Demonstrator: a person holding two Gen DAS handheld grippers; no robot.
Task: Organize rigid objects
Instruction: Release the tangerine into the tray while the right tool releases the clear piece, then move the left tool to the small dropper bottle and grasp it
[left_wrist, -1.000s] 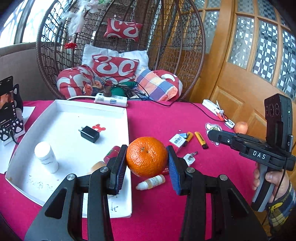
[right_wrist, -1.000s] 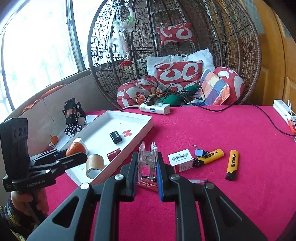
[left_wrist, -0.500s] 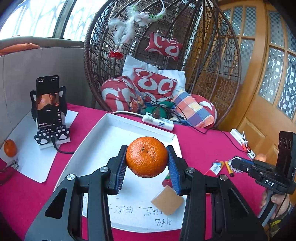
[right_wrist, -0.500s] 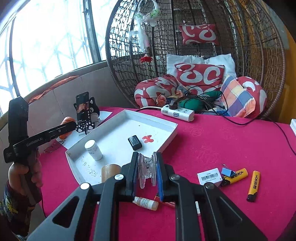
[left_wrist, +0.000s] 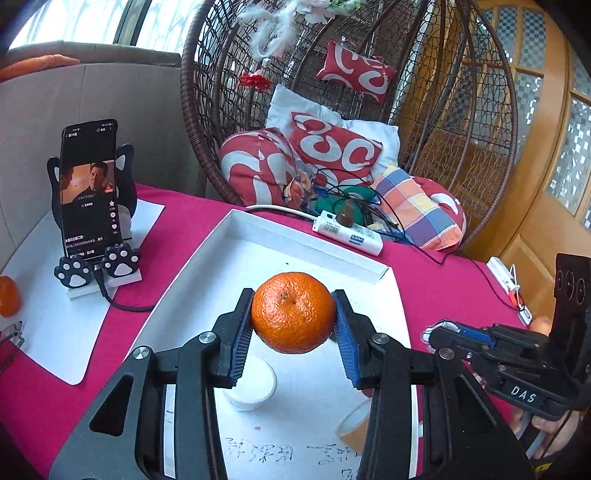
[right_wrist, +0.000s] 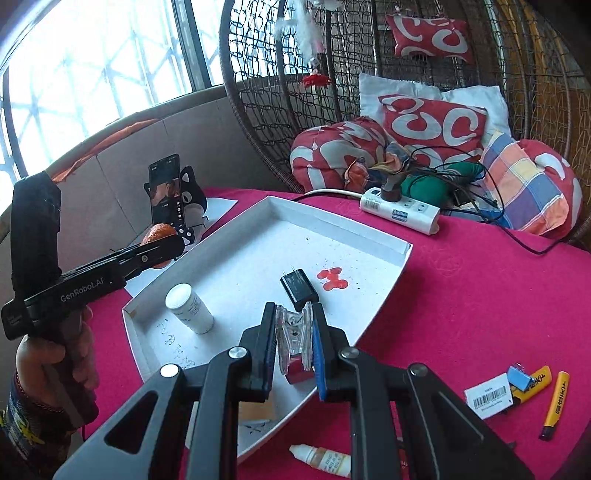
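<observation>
Two things are in the air at once, both over the white tray (right_wrist: 384, 240). The orange (left_wrist: 293, 312) sits clamped between the fingers of the left gripper (left_wrist: 293, 332), held above the middle of the tray. The clear plastic clip (right_wrist: 293, 339) is pinched tight in the nearly closed fingers of the right gripper (right_wrist: 294, 347), above the tray's near edge.

Already lying in the tray are a white bottle (right_wrist: 189, 309), a black charger (right_wrist: 299, 290), a roll of brown tape (left_wrist: 354, 424) and a small red item (right_wrist: 297, 374) partly hidden behind the clip.

Left out on the pink counter (right_wrist: 480, 295) are a small dropper bottle (right_wrist: 321, 458), two yellow lighters (right_wrist: 554, 404), a barcoded box (right_wrist: 487, 398) and a blue binder clip (right_wrist: 517, 376). A second orange (left_wrist: 8, 301) rests on paper near the phone stand (left_wrist: 92, 206).

By my reading the sorting is about halfway: two drops are pending, several pickups remain.
</observation>
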